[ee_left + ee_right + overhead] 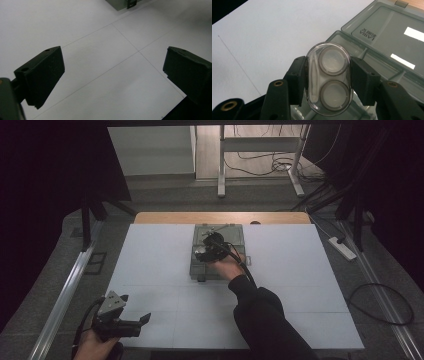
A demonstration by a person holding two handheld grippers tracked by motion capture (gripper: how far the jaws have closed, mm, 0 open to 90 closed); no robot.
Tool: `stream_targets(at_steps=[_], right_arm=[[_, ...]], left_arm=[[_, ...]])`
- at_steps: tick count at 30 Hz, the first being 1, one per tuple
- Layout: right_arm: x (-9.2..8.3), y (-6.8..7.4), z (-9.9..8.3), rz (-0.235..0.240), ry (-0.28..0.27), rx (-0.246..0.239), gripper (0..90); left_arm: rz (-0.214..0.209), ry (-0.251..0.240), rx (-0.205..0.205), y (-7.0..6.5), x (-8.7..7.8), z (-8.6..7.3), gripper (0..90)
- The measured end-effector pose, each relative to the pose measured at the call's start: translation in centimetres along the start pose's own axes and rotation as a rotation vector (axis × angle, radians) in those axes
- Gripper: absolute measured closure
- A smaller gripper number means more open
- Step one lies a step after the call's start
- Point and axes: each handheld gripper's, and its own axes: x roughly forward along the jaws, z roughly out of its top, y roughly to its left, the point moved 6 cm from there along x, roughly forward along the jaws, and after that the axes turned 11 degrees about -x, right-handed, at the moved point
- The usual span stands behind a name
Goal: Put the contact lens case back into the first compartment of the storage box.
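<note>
Two black two-jaw grippers work over a white table [150, 260] seen from the high view. The right gripper [328, 78] has its jaws pressed against the two long sides of a clear oval plastic case [328, 77], pinching it between them; inside the case sit two round wells with grey rims, one above the other, and a slim white stick lies along their left side. In the right gripper view the oval case hangs above a smoky grey translucent plastic box [387, 47] whose hinged lid lies open and flat on the table, with white labels and some reversed lettering on the lid. From the high view that box [197, 267] rests near the middle of the table toward its far edge, and the right gripper [210, 247] is over it, held by a hand on a dark sleeve [265, 320]. The left gripper [135, 312] is at the near left corner of the table, well apart from the box; in the left gripper view its jaws stand spread wide with bare white tabletop [112, 75] between them and nothing in their grasp.
</note>
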Motion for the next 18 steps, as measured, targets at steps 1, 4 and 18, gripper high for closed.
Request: stream_targets(at_steps=[1, 4, 18], right_arm=[[0.1, 0.0, 0.1, -0.001, 0.0, 0.001, 48.4], [0.5, -0.1, 0.3, -0.005, -0.001, 0.001, 48.4], [2.4, -0.6, 1.5, -0.022, 0.001, 0.031, 48.4]], left_arm=[[0.0, -0.001, 0.0, 0.0, 0.0, 0.0, 3.6], [0.001, -0.001, 0.0, 0.0, 0.0, 0.0, 3.6], [-0.001, 0.0, 0.002, 0.0, 0.0, 0.0, 3.6]])
